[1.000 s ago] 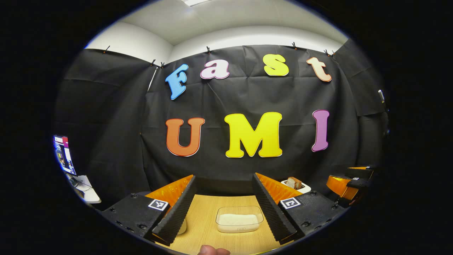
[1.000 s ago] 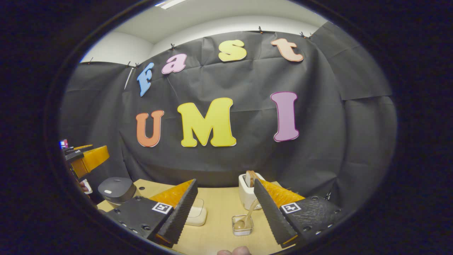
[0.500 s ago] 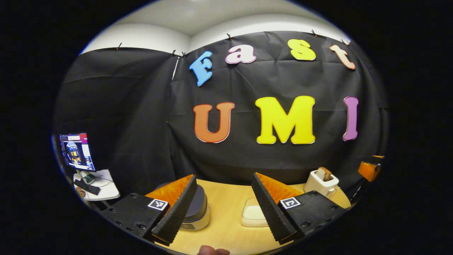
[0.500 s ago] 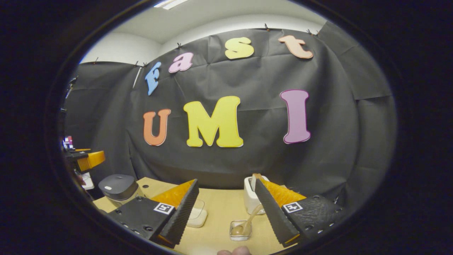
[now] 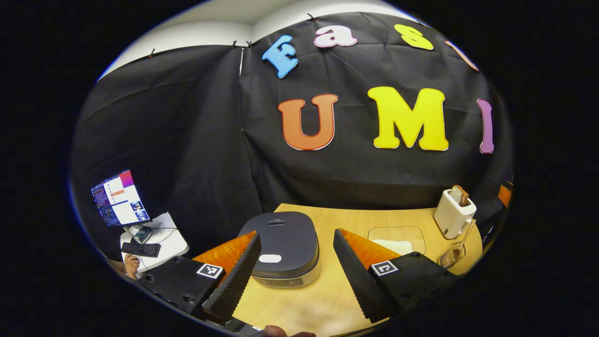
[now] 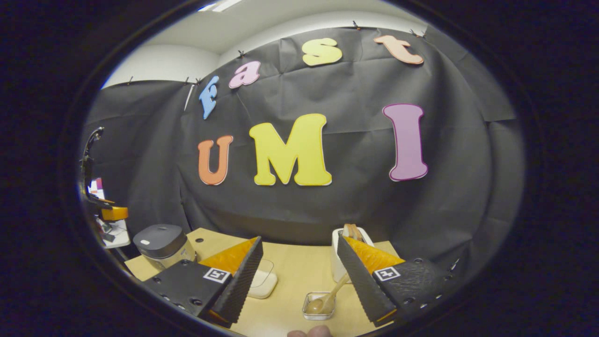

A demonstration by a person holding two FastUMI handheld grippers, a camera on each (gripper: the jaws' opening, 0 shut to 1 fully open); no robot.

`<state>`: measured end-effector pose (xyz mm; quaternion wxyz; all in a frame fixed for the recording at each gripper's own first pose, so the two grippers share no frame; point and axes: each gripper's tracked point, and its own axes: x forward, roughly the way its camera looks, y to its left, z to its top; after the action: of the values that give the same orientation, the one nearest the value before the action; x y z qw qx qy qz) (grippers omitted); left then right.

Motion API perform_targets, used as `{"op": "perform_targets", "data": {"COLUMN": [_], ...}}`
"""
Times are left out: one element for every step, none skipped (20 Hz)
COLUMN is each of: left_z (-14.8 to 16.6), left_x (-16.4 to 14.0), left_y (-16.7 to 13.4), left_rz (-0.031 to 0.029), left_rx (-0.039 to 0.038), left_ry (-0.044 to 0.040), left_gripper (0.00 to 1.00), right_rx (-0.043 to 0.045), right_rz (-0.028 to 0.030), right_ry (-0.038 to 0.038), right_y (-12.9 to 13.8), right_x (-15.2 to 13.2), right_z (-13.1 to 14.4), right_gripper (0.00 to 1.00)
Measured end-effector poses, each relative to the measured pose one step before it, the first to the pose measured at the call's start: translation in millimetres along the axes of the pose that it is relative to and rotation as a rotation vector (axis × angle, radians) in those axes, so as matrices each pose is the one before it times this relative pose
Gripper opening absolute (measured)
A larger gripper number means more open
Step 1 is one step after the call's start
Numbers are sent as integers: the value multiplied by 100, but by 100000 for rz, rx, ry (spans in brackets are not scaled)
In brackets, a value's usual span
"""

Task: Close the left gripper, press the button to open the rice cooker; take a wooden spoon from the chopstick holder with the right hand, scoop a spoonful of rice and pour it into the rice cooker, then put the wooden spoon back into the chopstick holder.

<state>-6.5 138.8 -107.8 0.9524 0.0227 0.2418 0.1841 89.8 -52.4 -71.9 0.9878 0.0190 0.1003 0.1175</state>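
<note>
your table [image 5: 327, 299] is pale wood, set against the black cloth wall, with a strip of white wall and ceiling above it. off its left edge, in the left gripper view, stands a small white side desk [image 5: 161, 238] with a lit monitor [image 5: 119, 199] and a keyboard [image 5: 140, 249].

largest on the table is the rice cooker [image 5: 285, 245], lid down, its pale button [image 5: 270, 258] facing you. your left gripper [image 5: 292, 269] hangs above its near edge with fingers spread wide and nothing between them; the cooker's left flank is hidden behind one finger. a second ago that view pointed at the rice tray; it has swung left and tipped down, so the cooker now sits between the fingers.

the clear rice tray [image 5: 397, 239] lies right of the cooker, its near side cut off by the other finger. the white toaster [image 5: 453, 216] with a bread slice [image 5: 459, 194] stands near the far right corner.

your right gripper [image 6: 299, 281] is also wide apart and empty, having barely shifted. in its view, the small clear chopstick holder [image 6: 318, 306] sits just ahead, the wooden spoon [image 6: 330, 297] leaning in it, bowl down, handle running up behind a finger, where the end is lost. a fingertip [image 6: 311, 333] shows at the bottom edge, mostly cropped. your left gripper appears far left in that view, too small to read.
</note>
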Motion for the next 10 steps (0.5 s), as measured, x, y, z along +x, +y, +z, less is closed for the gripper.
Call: {"op": "perform_targets", "data": {"left_z": [-682, -650, -437, -555, -637, -561, -455, -379, -539, -427], "left_x": [611, 699, 639, 789, 727, 750, 838, 801, 718, 760], "left_y": [413, 357, 468, 328, 340, 114, 456, 678, 643, 337], "left_rz": [-1117, -1537, -1425, -1753, -1831, -2353, -1313, -934, -1081, -1584], "left_rx": [63, 428, -145, -984, -2026, -2232, -1093, -548, -987, -1497], "left_ry": [3416, 2978, 2644, 2922, 3073, 3220, 2774, 2662, 2557, 2501], "left_gripper": [99, 99, 98, 96, 94, 90, 88, 87, 86, 81], "right_rx": [482, 739, 28, -584, -376, -163, -703, -1296, -925, -388], "right_rz": [-936, -899, -1228, -1651, -1492, -1079, -1239, -1533, -1302, -1294], "right_ry": [829, 660, 588, 622, 436, -307, -399, -143, 63, 229], "right_y": [-83, 66, 67, 23, 97, 207, 212, 225, 139, 164], "right_x": [-112, -70, -90, -128, -319, -477, -391, -359, -311, -282], "right_z": [-331, -156, -197, -107, -129, 157, 86, 140, -117, -77], "right_gripper": [95, 95, 95, 92, 92, 95, 95, 95, 95, 95]}}
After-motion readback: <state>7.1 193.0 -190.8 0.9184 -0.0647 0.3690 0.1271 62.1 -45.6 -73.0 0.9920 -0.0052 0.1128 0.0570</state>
